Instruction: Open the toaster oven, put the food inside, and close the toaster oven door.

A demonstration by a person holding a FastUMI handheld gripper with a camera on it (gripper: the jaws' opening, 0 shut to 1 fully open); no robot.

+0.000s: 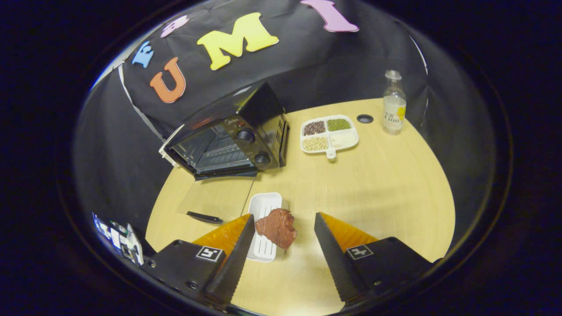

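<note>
A black toaster oven [246, 127] stands at the back left of the wooden table [373, 188]. Its glass door [215, 197] hangs open and lies flat toward me, with the dark handle [204, 217] at its front edge. A reddish-brown piece of food [277, 228] rests on the near end of a small white ridged tray [264, 219], just right of the door. My gripper [284, 215] is open above the table. The food lies between the fingers, nearer the left one, and neither finger touches it.
A white divided plate [329, 152] holding beans and grains sits right of the oven. A clear bottle [394, 103] stands at the back right, near a round black hole [365, 118] in the table. The table's curved edge runs along the right.
</note>
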